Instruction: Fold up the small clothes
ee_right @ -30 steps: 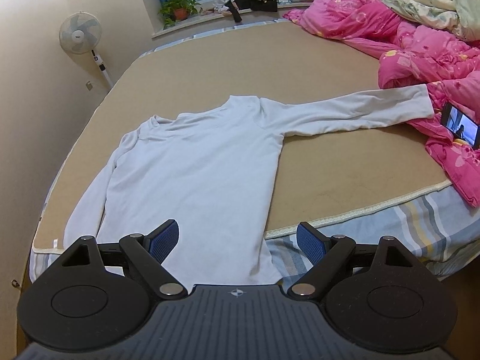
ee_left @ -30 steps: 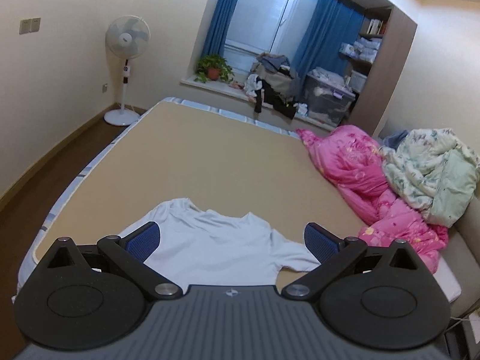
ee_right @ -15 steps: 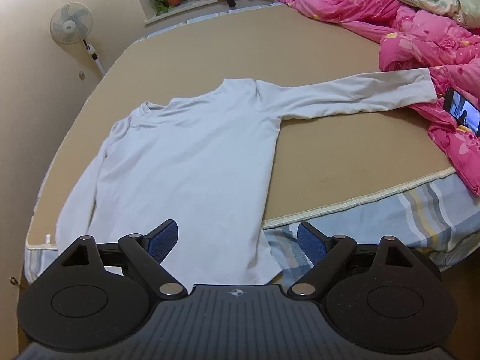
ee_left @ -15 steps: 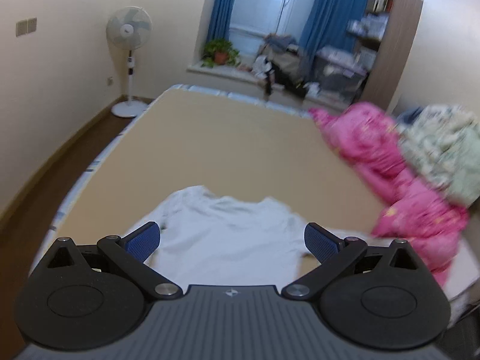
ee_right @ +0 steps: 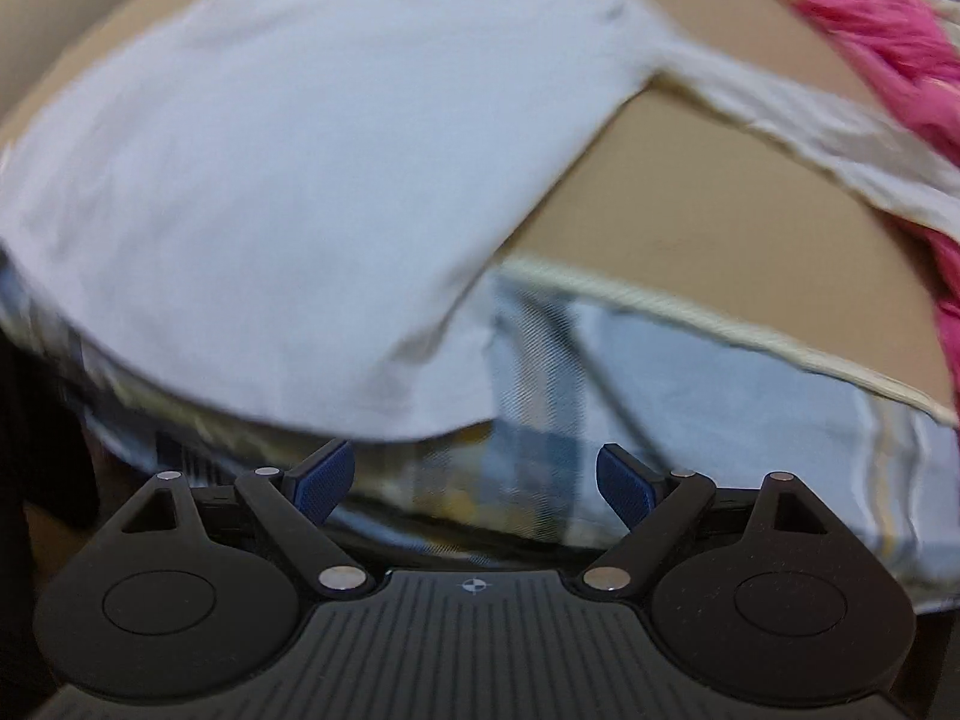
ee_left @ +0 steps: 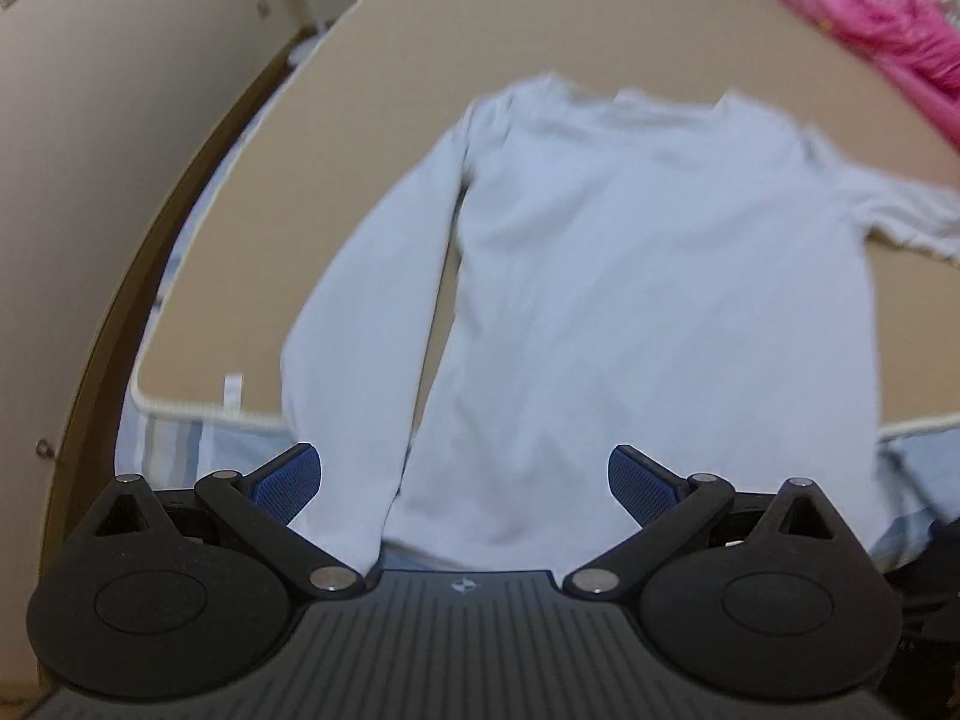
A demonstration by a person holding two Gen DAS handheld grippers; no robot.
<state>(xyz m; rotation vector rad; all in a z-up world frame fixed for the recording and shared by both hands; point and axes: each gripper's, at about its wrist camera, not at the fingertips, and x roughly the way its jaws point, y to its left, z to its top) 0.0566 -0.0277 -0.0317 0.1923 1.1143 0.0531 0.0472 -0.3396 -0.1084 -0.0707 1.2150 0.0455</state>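
White long-sleeve shirt (ee_left: 630, 276) flat on bed (ee_left: 384, 96), hem draped over bed's near edge. Left tool (ee_left: 462, 477) released, above hem. Right tool (ee_right: 474, 480) released, empty, just beyond hem corner. Pink quilt (ee_right: 870, 18) beside outstretched sleeve.

We are looking at a plain white long-sleeved shirt (ee_left: 648, 276) lying on a tan mat (ee_left: 420, 60) edged in cream piping, and beneath it a sheet (ee_right: 720, 396) is showing pale blue with stripes of white, yellow and darker blue. A quilt (ee_right: 870, 18) is glowing bright pink with a faint lighter print at the far side. Both the left gripper (ee_left: 462, 480) and the right gripper (ee_right: 474, 477) are showing black bodies with dark blue textured pads (ee_left: 288, 480).
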